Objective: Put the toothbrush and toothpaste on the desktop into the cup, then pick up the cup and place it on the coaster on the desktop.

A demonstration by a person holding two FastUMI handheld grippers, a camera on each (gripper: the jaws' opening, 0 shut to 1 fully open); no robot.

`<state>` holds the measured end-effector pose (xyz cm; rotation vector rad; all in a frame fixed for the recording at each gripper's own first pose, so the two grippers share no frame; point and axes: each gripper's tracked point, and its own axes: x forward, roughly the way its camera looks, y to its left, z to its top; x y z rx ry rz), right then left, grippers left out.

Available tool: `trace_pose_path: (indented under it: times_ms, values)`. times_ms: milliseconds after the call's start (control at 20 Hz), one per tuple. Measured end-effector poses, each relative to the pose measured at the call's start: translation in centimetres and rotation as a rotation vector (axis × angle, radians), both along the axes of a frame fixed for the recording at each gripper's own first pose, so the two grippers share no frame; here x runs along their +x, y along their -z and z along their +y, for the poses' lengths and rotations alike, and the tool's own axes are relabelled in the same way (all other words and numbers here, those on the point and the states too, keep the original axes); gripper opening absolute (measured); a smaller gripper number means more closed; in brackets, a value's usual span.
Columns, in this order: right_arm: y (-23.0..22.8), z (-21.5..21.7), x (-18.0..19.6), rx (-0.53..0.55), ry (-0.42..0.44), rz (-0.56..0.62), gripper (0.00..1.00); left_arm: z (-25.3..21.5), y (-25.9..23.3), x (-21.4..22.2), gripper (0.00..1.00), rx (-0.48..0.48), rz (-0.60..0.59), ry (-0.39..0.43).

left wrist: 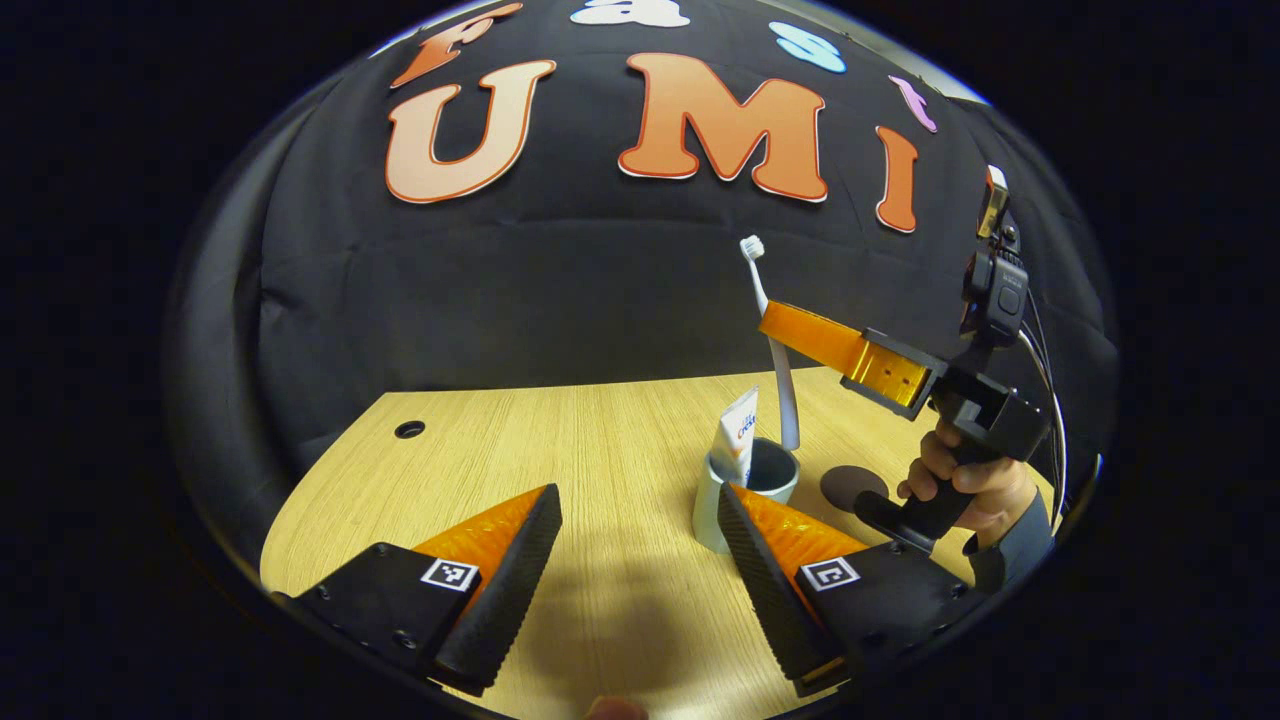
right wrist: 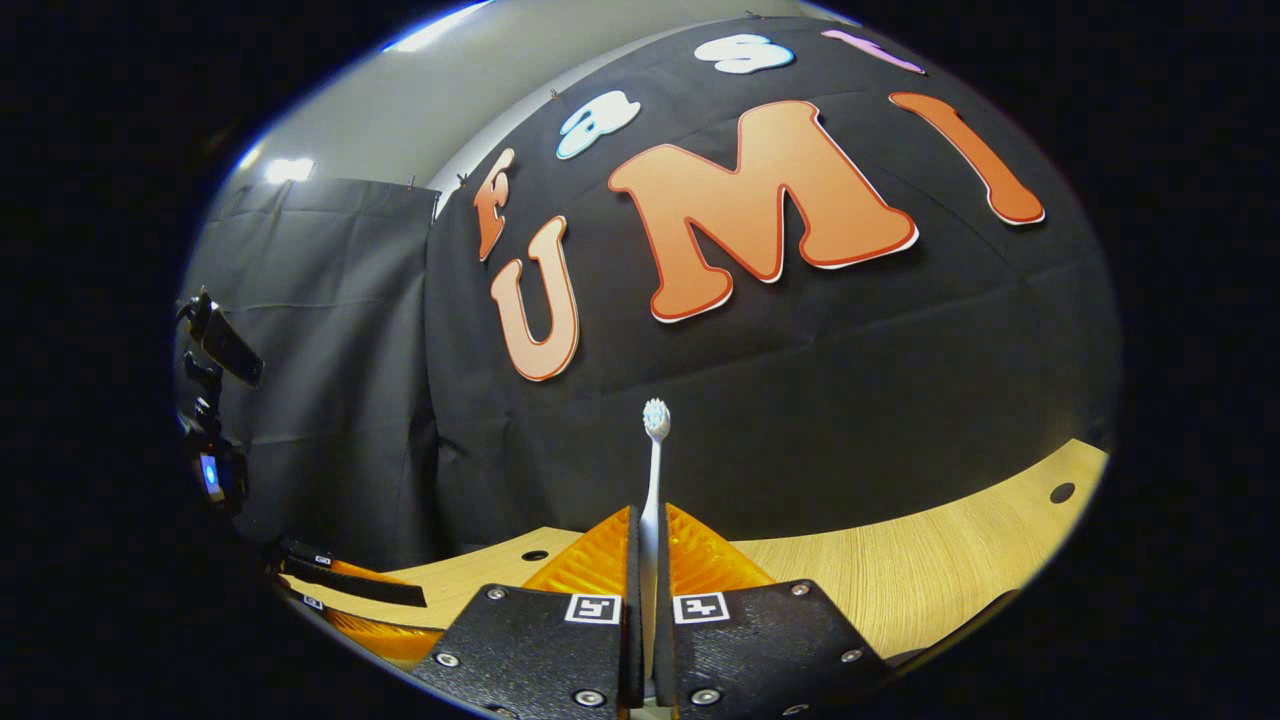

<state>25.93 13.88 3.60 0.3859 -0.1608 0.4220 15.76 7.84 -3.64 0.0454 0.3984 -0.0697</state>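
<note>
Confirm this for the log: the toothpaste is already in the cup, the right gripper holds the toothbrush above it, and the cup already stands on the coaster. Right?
Not quite. In the left gripper view the cup stands on bare desktop, with the dark coaster beside it, uncovered. The rest holds: the toothpaste is in the cup, and the right gripper holds the toothbrush above it.

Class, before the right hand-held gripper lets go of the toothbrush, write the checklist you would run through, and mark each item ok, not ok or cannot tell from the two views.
1. Toothpaste stands in the cup: ok.
2. Right hand-held gripper clamps the toothbrush, both fingers on the handle: ok.
3. Toothbrush's lower end is inside the cup's rim: ok; touching the bottom: cannot tell.
4. Toothbrush stands near upright, bristles up: ok.
5. Left hand-held gripper is open and holds nothing: ok.
6. Coaster lies bare on the table beside the cup: ok.
</note>
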Motion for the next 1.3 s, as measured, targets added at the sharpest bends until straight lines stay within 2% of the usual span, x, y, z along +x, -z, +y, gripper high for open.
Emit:
trace_pose_path:
  times_ms: [250, 400, 700, 800, 900, 950, 1050, 1150, 1300]
  values:
    - [2.9, 1.1, 0.8, -0.016, -0.025, 0.063, 0.08, 0.1, 0.5, -0.1, 1.00, -0.013, 0.010, -0.006]
    - [2.7, 0.6, 0.2, -0.035, -0.025, 0.061, 0.10, -0.8, 0.5, -0.1, 1.00, -0.021, 0.014, -0.001]
    - [2.4, -1.8, -2.5, -0.055, -0.030, 0.116, 0.25, -3.8, -0.9, -0.2, 1.00, -0.035, 0.020, 0.050]
    - [2.1, -3.2, -3.7, -0.064, -0.020, 0.116, 0.33, -4.5, -1.6, -0.2, 1.00, -0.032, 0.020, 0.059]
    - [2.1, -4.0, -5.1, -0.084, -0.024, 0.118, 0.53, -5.1, -2.0, -0.4, 1.00, -0.033, 0.034, 0.061]
    - [2.2, -4.6, -5.7, -0.096, -0.022, 0.120, 0.56, -5.6, -2.1, -0.5, 1.00, -0.041, 0.044, 0.068]
    - [2.4, -5.9, -7.1, -0.118, -0.009, 0.119, 0.75, -6.3, -2.5, -0.5, 1.00, -0.044, 0.056, 0.076]
    - [2.4, -7.2, -8.3, -0.134, 0.008, 0.121, 0.84, -6.9, -2.8, -0.4, 1.00, -0.044, 0.082, 0.079]
    - [2.7, -9.2, -10.2, -0.138, 0.027, 0.127, 0.91, -7.3, -2.4, -0.1, 0.99, -0.023, 0.147, 0.078]
